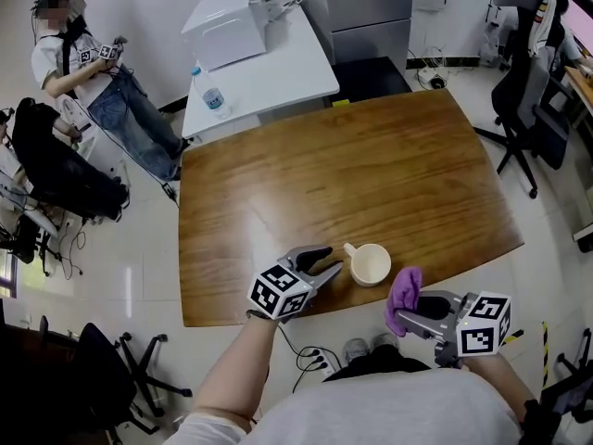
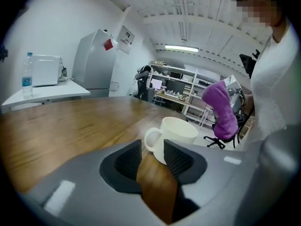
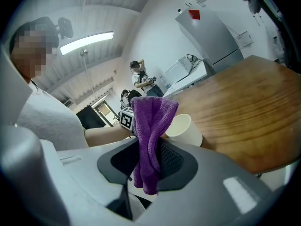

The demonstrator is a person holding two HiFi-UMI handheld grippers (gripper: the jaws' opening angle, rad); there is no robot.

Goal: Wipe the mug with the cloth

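Note:
A cream mug (image 1: 370,265) stands upright near the front edge of the wooden table (image 1: 371,170), its handle turned to the left. My left gripper (image 1: 329,262) sits just left of it, open, with the handle (image 2: 151,143) right at the jaw tips and no pad pressing on it. In the left gripper view the mug (image 2: 178,132) fills the space beyond the left gripper (image 2: 153,158). My right gripper (image 1: 414,310) hovers off the table's front edge, shut on a purple cloth (image 1: 404,295). The cloth (image 3: 150,126) sticks up from the right gripper (image 3: 149,160), and the mug (image 3: 186,129) shows behind it.
A white table (image 1: 278,72) at the back carries a white box-like machine (image 1: 227,21) and a water bottle (image 1: 209,91). A seated person (image 1: 93,82) is at the far left. Office chairs stand at the right (image 1: 530,91) and lower left (image 1: 102,369).

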